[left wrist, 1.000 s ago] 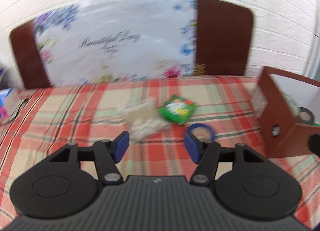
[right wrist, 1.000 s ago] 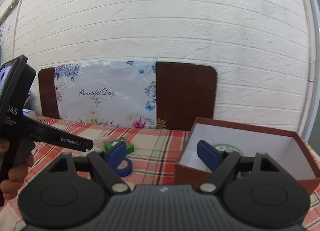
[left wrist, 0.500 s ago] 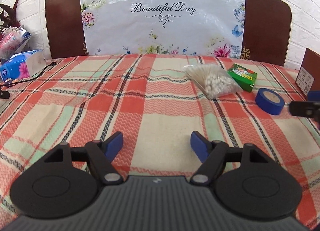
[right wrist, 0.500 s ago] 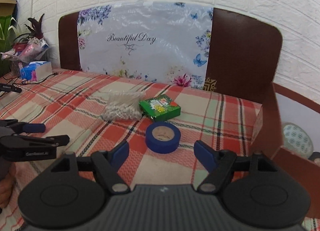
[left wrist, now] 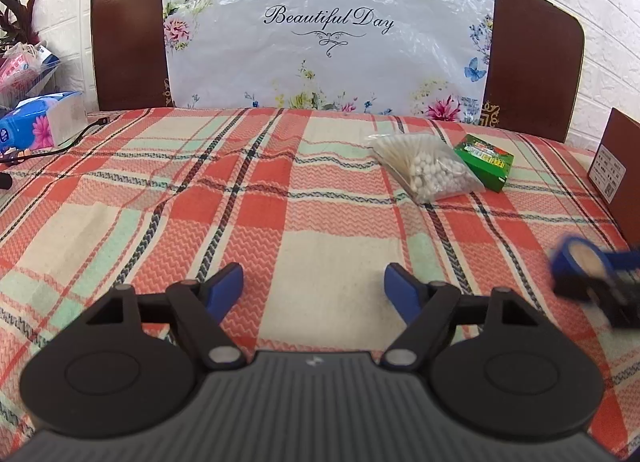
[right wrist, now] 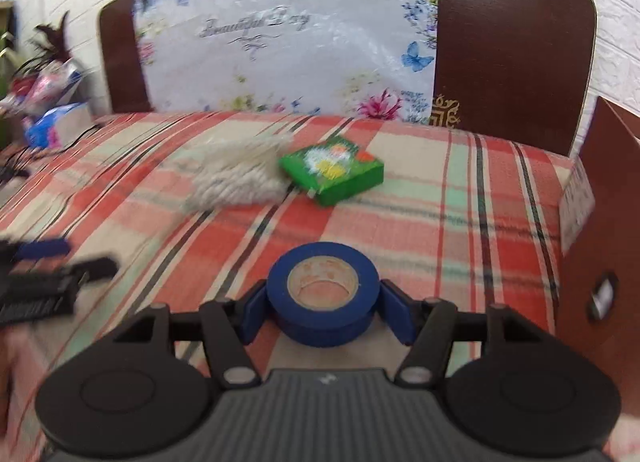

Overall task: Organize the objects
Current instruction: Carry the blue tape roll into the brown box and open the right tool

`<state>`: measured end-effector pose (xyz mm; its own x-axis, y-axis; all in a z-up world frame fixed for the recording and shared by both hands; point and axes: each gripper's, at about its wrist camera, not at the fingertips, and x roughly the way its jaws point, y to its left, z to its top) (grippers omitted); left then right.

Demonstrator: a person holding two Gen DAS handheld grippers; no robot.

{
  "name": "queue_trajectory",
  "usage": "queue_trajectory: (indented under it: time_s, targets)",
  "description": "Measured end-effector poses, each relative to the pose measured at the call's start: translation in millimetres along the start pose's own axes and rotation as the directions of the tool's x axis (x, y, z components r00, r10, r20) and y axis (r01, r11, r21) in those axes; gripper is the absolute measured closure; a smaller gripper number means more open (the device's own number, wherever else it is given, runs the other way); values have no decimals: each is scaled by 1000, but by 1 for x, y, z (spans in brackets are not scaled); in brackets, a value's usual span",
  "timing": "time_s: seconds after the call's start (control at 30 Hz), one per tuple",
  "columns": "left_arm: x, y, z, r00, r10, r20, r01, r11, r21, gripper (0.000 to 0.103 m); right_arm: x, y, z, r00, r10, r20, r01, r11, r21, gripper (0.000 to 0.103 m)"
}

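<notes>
A blue tape roll (right wrist: 322, 294) lies flat on the plaid cloth (right wrist: 420, 222), between the closing jaws of my right gripper (right wrist: 324, 312), whose blue pads sit against its two sides. The left wrist view shows the same roll (left wrist: 573, 255) and right gripper (left wrist: 592, 286), blurred, at the right edge. My left gripper (left wrist: 314, 282) hovers low over bare cloth, its jaws opening with nothing between them. A clear bag of cotton swabs (left wrist: 432, 172) and a small green box (left wrist: 486, 160) lie side by side farther back.
A brown cardboard box (right wrist: 600, 222) with a white inside stands at the right edge. A tissue pack (left wrist: 44, 122) and a black cable (left wrist: 60, 146) lie at the far left. A brown headboard with a floral plastic sheet (left wrist: 328, 42) closes the back.
My right gripper came down from facing the brown box to the tape roll and narrowed around it. My left gripper sank over the bare cloth and widened.
</notes>
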<state>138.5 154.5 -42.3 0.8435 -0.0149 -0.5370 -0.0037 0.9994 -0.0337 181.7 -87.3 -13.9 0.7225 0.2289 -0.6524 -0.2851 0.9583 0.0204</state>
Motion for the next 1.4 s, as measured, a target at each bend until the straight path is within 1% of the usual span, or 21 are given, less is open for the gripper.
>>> queue_trajectory:
  time_s: [0.2, 0.23, 0.27, 0.3, 0.37, 0.43, 0.47, 0.5, 0.6, 0.7, 0.77, 0.8, 0.83, 0.9, 0.93, 0.97, 1.03, 1.1, 1.17, 1.27, 1.4]
  targets:
    - [0, -10, 6, 999, 12, -41, -10, 998, 55, 21, -68, 5, -53, 1000, 4, -7, -4, 1000, -16, 41]
    - [-3, -14, 10, 998, -10, -66, 13, 999, 53, 27, -72, 5, -58, 1000, -7, -2, 7, 1000, -12, 30]
    - [-8, -17, 14, 993, -62, -96, 65, 998, 26, 33, -75, 5, -61, 1000, -16, 3, 16, 1000, -9, 24]
    - [-16, -22, 17, 982, -137, -127, 136, 991, -14, 35, -77, 3, -63, 1000, -18, 5, 18, 1000, -4, 24]
    - [-28, -38, 22, 945, -273, -182, 270, 962, -44, 39, -81, 1, -64, 1000, -16, 11, 16, 1000, 1, 26]
    - [-42, -64, 24, 888, -397, -234, 403, 915, -22, 51, -82, 1, -66, 1000, -20, 21, 20, 1000, -7, 27]
    - [-47, -78, 24, 867, -427, -257, 443, 896, 4, 51, -82, 1, -67, 999, -23, 25, 23, 1000, -8, 27]
    - [-51, -91, 23, 854, -439, -280, 466, 884, 37, 51, -81, 2, -68, 999, -25, 27, 25, 1000, -8, 27]
    - [-57, -122, 15, 832, -443, -334, 503, 856, 119, 53, -83, 7, -73, 998, -34, 48, 35, 999, -23, 27]
    - [-48, -138, 3, 826, -404, -392, 493, 856, 156, 53, -83, 6, -75, 998, -27, 59, 28, 999, -23, 27]
    - [-47, -140, -1, 832, -401, -383, 484, 863, 147, 54, -82, 3, -74, 998, -18, 53, 19, 1000, -14, 27]
    - [-44, -142, -1, 834, -388, -392, 474, 867, 152, 58, -81, 3, -73, 999, -13, 48, 14, 1000, -11, 27]
    - [-39, -142, -1, 830, -381, -408, 472, 869, 147, 70, -79, 3, -72, 999, -9, 47, 9, 1000, -11, 27]
    - [-36, -139, -2, 830, -388, -401, 469, 875, 124, 77, -76, 5, -69, 999, -5, 39, 6, 1000, -22, 27]
    - [-35, -139, -2, 826, -395, -403, 474, 873, 114, 82, -75, 7, -66, 999, 6, 36, -5, 999, -33, 32]
    - [-37, -141, -1, 831, -385, -401, 463, 879, 116, 83, -73, 8, -64, 999, 33, 33, -31, 998, -46, 42]
    - [-43, -144, 3, 845, -369, -388, 447, 885, 133, 83, -73, 11, -62, 999, 30, 45, -27, 998, -61, 42]
    - [-56, -147, 15, 852, -392, -346, 460, 877, 139, 83, -82, 9, -63, 995, 22, 95, -17, 998, -52, 43]
    - [-67, -153, 35, 852, -432, -296, 486, 863, 140, 83, -97, 7, -59, 984, -17, 175, 29, 997, -66, 43]
    - [-77, -173, 65, 849, -476, -228, 516, 841, 164, 83, -115, -6, -42, 955, -98, 278, 120, 991, -63, 43]
    - [-76, -215, 96, 844, -507, -176, 536, 811, 234, 83, -128, -40, -18, 915, -181, 360, 194, 981, -1, 43]
